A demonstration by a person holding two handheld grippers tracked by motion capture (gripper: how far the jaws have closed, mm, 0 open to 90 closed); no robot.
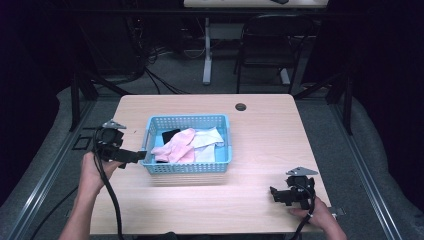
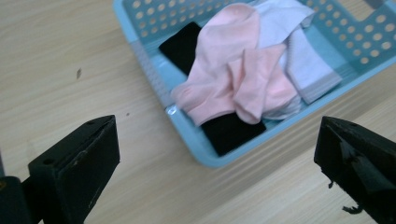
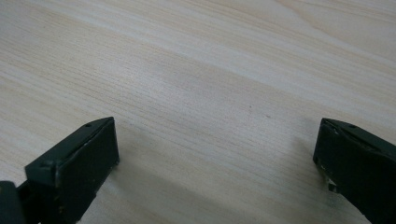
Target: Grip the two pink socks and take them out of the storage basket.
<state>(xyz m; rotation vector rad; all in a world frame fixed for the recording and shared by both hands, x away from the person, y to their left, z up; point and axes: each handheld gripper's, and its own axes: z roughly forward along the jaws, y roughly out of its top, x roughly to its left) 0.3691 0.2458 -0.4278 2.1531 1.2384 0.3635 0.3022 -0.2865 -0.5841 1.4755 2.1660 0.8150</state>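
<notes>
A light blue perforated basket (image 1: pixel 187 167) stands in the middle of the wooden table (image 1: pixel 260 130). Pink socks (image 1: pixel 175 147), white socks (image 1: pixel 207 140) and a black sock (image 1: pixel 169 135) lie in it. The left gripper view has the basket (image 2: pixel 205 156) close ahead, with pink socks (image 2: pixel 233 70) over a black sock (image 2: pixel 231 133) and white socks (image 2: pixel 303 70) beyond. My left gripper (image 1: pixel 132 156) hangs just left of the basket, open and empty. My right gripper (image 1: pixel 281 195) is low near the table's front right, open over bare wood (image 3: pixel 205 93).
A cable hole (image 1: pixel 241 107) sits near the table's far edge. A black chair (image 1: pixel 272 45) and a white table leg (image 1: pixel 207 50) stand behind the table. Dark frame rails (image 1: pixel 75 100) flank both sides.
</notes>
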